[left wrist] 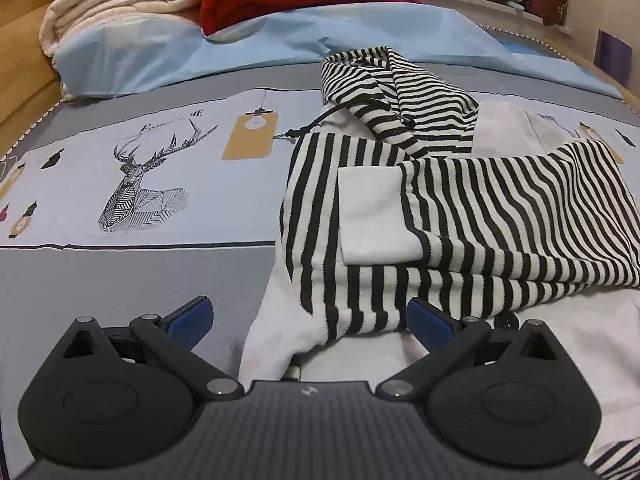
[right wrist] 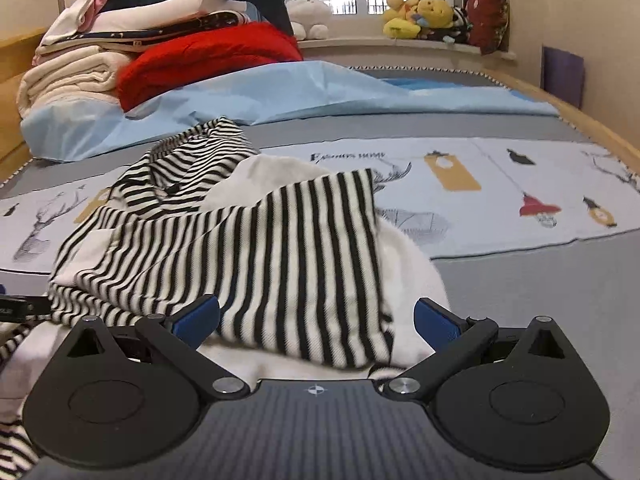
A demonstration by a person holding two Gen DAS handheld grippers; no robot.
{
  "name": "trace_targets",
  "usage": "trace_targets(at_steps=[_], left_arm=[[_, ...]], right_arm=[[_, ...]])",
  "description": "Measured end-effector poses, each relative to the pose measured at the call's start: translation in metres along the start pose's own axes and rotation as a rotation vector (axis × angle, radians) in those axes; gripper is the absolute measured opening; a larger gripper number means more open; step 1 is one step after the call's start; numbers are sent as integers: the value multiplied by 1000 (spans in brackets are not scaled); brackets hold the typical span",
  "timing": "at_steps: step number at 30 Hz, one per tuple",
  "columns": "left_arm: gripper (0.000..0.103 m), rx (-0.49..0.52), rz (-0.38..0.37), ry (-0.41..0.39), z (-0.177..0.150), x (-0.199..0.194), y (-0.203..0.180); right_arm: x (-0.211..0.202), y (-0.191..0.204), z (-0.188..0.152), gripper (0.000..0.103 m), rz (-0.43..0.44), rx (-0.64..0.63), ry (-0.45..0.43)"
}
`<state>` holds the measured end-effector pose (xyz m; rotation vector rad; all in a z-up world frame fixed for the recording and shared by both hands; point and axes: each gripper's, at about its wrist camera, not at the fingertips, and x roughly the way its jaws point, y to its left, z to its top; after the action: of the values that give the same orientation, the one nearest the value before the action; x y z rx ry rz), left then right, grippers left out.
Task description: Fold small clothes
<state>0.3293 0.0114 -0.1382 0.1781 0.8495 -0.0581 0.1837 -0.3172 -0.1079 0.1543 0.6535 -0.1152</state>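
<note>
Nearest, the left gripper [left wrist: 310, 318] has its blue-padded fingers spread wide, holding nothing, over the near left edge of a black-and-white striped hoodie [left wrist: 460, 208]. The right gripper [right wrist: 316, 318] is likewise wide apart and empty, its fingers either side of the garment's near right hem. The hoodie lies rumpled on the bed cover [left wrist: 132, 184], which is printed with a deer; a sleeve is folded across its body and its hood [left wrist: 396, 88] points away. Farther off are a pale blue sheet [right wrist: 280, 92], a red blanket [right wrist: 208, 60] and stacked cream blankets [right wrist: 68, 76].
</note>
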Motion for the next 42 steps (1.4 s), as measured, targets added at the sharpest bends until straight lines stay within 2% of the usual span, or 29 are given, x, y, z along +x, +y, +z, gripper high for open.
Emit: trace_targets(at_steps=[5, 9, 12, 15, 20, 23, 28, 31, 33, 34, 35, 36, 37, 38, 39, 42], left_arm=[[103, 37, 60, -1, -8, -24, -2], [103, 20, 49, -16, -23, -59, 1], [103, -1, 39, -22, -54, -86, 7], [103, 18, 19, -29, -89, -105, 11], [103, -24, -16, -16, -127, -116, 32], [103, -51, -1, 5, -138, -111, 44], [103, -122, -94, 84, -142, -96, 60], [101, -188, -178, 183, -144, -86, 65], [88, -181, -163, 169, -147, -90, 63], [64, -153, -156, 156, -146, -93, 61], [41, -121, -159, 155, -145, -96, 59], [31, -116, -166, 158, -144, -98, 59], [14, -119, -175, 154, -145, -102, 60], [9, -110, -161, 149, -146, -107, 60], [8, -87, -139, 142, -147, -112, 61], [7, -49, -102, 130, -156, -121, 67]], right_arm=[[-22, 9, -11, 102, -4, -27, -13], [-54, 13, -33, 102, 14, -43, -21], [-79, 19, -53, 102, 5, -106, -44], [-95, 21, -73, 102, -3, -147, -23], [-109, 14, -94, 102, 9, -139, -5], [-113, 0, -98, 102, 3, -105, -7], [-109, -34, -104, 102, -30, 16, 44], [-101, -52, -107, 102, 51, 113, 130], [-95, -59, -111, 99, 145, 189, 209], [-92, -60, -113, 96, 179, 210, 245], [-90, -59, -115, 81, 201, 211, 280], [-90, -56, -117, 58, 202, 187, 297], [-94, -52, -118, 45, 183, 143, 292], [-97, -48, -117, 25, 175, 107, 288], [-100, -45, -116, 20, 179, 101, 285], [-115, -40, -111, 16, 158, 78, 243]])
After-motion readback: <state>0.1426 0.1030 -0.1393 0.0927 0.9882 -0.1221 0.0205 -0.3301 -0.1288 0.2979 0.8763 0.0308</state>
